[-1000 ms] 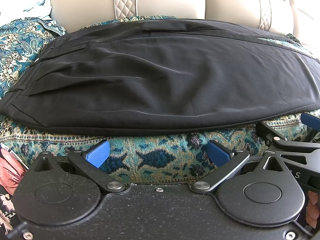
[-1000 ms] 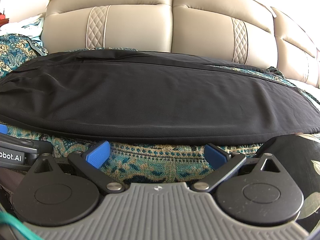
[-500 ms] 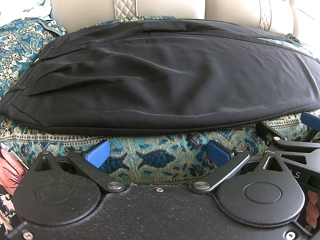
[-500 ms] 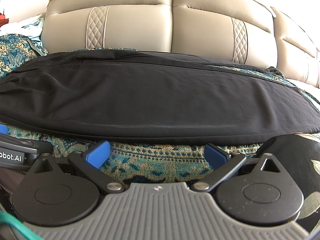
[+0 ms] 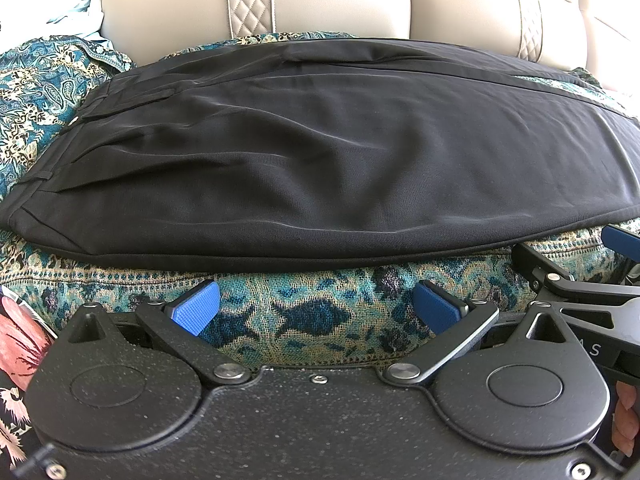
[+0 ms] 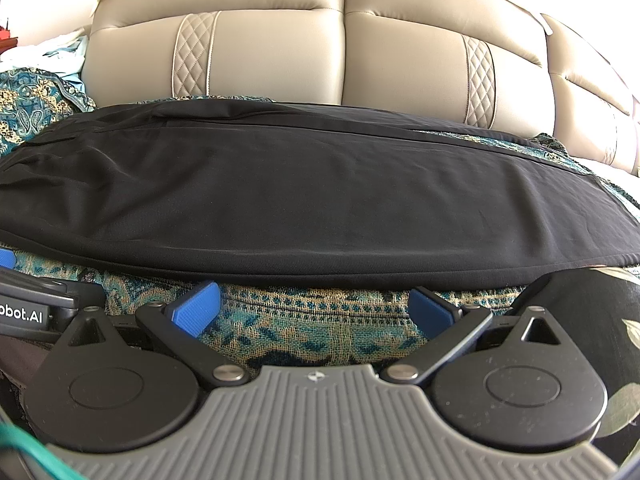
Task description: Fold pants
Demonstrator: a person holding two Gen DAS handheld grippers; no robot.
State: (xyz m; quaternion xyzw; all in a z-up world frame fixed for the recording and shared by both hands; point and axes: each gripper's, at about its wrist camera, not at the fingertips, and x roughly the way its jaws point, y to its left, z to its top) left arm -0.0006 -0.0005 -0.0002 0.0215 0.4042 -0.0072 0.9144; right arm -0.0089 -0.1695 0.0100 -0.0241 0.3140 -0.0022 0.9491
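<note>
Black pants (image 5: 320, 152) lie flat lengthwise on a teal patterned cover, waistband at the left, legs running right; they also show in the right wrist view (image 6: 312, 196). My left gripper (image 5: 316, 310) is open and empty, just in front of the pants' near edge, over the cover. My right gripper (image 6: 314, 308) is open and empty, also just short of the near edge, further right along the legs. The right gripper's side shows in the left wrist view (image 5: 576, 276), and the left gripper's side in the right wrist view (image 6: 36, 300).
The teal patterned cover (image 5: 312, 316) drapes a beige leather sofa whose backrest (image 6: 280, 52) rises behind the pants. Floral fabric (image 5: 16, 344) sits at the lower left and dark leaf-print fabric (image 6: 600, 308) at the lower right.
</note>
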